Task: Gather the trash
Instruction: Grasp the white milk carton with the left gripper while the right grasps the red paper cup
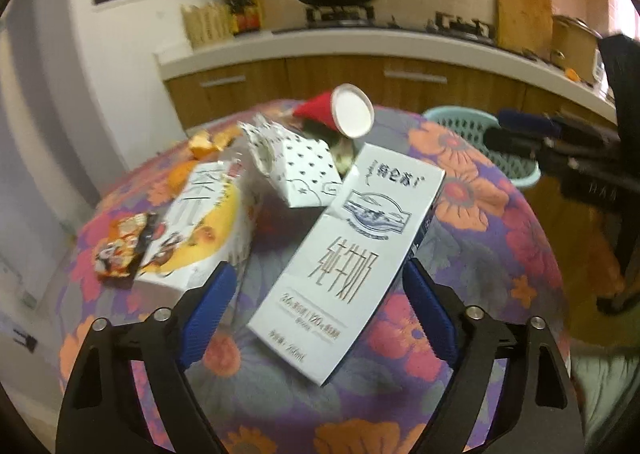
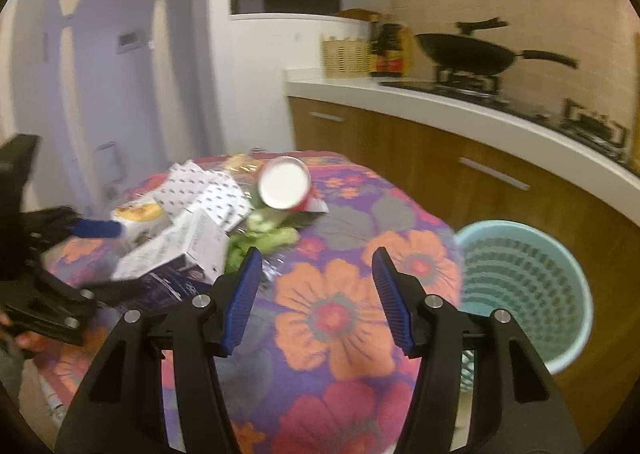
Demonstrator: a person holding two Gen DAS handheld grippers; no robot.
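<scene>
Left wrist view, from the left edge inward: a snack wrapper (image 1: 120,250) lies at centre left on the flowered table (image 1: 500,214). Beside it rests a yellow-printed carton (image 1: 204,226), then a dotted carton (image 1: 296,170) at upper centre with a red paper cup (image 1: 344,112) above it. The milk carton (image 1: 352,242) occupies the centre, lying flat between the jaws of the left gripper (image 1: 316,310), which stand wide with no pad contact visible. The mesh bin (image 1: 480,134) shows at upper right.

Handling, as judged: the milk carton is probably empty, hence light, thin-walled and crushable. Grip across its narrow faces near mid-length with moderate force.

Right wrist view: the right gripper (image 2: 316,294) stands partly open over bare cloth, holding nothing.
</scene>
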